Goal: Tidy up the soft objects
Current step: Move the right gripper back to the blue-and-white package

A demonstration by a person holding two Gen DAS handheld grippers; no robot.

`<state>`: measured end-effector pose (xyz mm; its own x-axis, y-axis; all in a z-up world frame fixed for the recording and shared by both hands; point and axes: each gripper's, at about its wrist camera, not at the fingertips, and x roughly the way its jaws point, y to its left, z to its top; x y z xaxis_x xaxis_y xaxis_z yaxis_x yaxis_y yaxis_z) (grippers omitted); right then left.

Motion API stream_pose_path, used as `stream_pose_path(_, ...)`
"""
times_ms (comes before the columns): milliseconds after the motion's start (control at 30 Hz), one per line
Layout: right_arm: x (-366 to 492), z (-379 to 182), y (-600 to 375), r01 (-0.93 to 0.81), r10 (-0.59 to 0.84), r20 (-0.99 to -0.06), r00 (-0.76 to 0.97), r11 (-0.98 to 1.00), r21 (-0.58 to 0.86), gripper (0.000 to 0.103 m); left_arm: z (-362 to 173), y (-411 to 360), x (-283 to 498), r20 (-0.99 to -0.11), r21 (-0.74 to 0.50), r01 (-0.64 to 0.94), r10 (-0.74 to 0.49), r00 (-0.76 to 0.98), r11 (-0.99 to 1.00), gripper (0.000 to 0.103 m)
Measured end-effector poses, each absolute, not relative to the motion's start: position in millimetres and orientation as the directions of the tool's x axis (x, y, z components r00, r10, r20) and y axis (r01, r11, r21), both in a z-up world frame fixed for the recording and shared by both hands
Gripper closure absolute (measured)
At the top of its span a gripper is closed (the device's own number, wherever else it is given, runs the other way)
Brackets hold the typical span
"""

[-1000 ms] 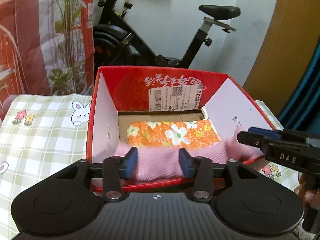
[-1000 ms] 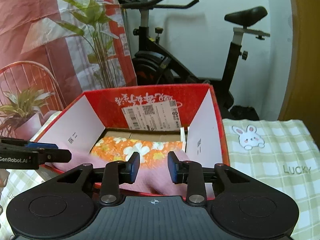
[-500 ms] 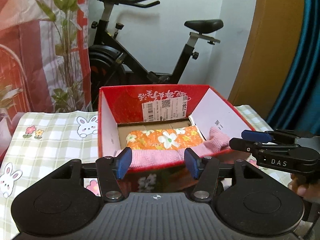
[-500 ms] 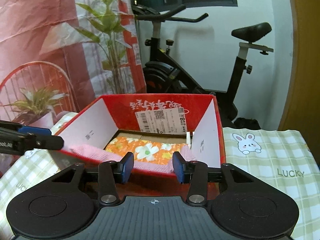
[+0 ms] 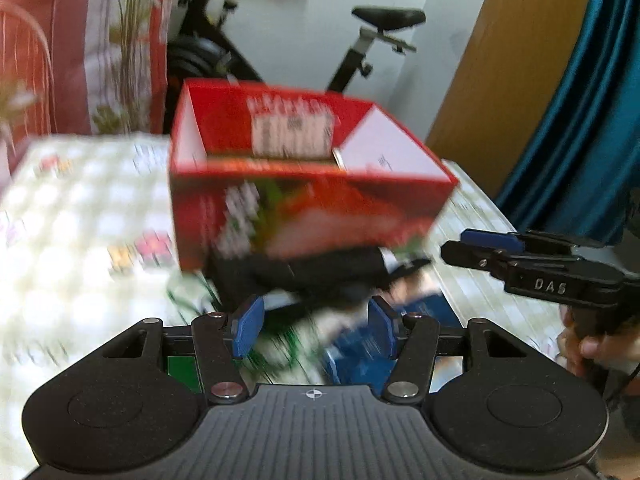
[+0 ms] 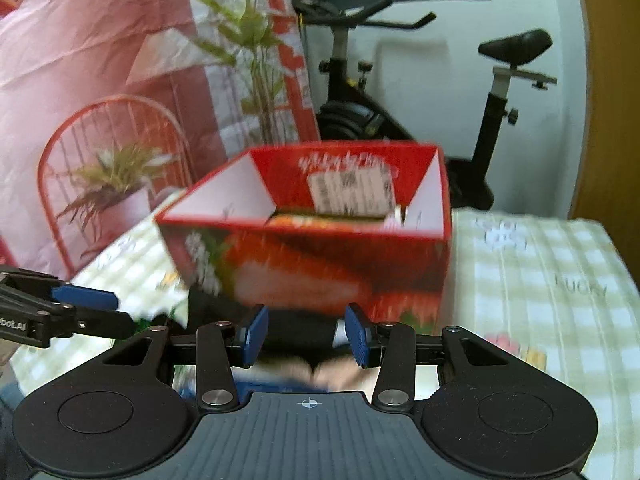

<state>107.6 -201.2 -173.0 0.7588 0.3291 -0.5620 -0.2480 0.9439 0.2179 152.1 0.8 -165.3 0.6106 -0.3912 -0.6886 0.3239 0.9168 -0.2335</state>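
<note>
**Both grippers free, lined up on the next soft item in front of the box**

On the left, the checked cloth of the surface [image 5: 72, 240] lies bare up to the red box [image 5: 304, 200], giving open room on that side. The left gripper [image 5: 316, 330] is released, its blue pads spread with nothing between them, low over a blurred jumble of dark and blue soft things [image 5: 304, 276] that lies just in front of the box's near wall. In the right wrist view the dark item [image 6: 296, 332] sits directly ahead of the right gripper [image 6: 307, 336], which is also released and empty. An orange floral piece [image 6: 304, 220] shows inside the box, just over the near rim.

Judging by this, one item is already stowed and the step in hand is reaching for the next, likely the dark piece. That calls for lowering onto it, pinching a good fold, then lifting clear of the box's near rim before moving forward.

To the right, the two grippers are near each other, so sideways room is tight there. The surface's right edge is close by the box, with a wooden panel and blue curtain [image 5: 580, 120] beyond. Motion blur hides finer detail of the pile.
</note>
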Motion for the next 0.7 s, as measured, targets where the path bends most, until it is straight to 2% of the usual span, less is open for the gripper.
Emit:
stream_pose_path(167,77.6,-199.3,-199.0,-0.237,0.340,-0.625,0.703,0.940,0.245,0.063,-193.4,-5.4,138.9,-0.726,-0.316,0.309,-0.438,0.530,0.897,0.044)
stream_pose_path(400,46.0,-218.6,-205.1,-0.222,0.346,-0.682,0.644,0.938,0.266,0.061,-220.0,-12.0,128.2,-0.760,-0.360,0.295,-0.461,0.458,0.885,0.044)
stream_pose_path(567,36.7,-227.8,-214.9,-0.212,0.339,-0.723,0.601,0.941,0.265,0.053,-234.8,-16.2,125.8,-0.778,-0.382,0.282,-0.471,0.415,0.880,0.044)
stream_pose_path(700,35.1,-235.9,-216.0,-0.211,0.341,-0.733,0.588,0.940,0.268,0.050,-249.4,-19.6,125.7,-0.793,-0.401,0.270,-0.479,0.376,0.875,0.044)
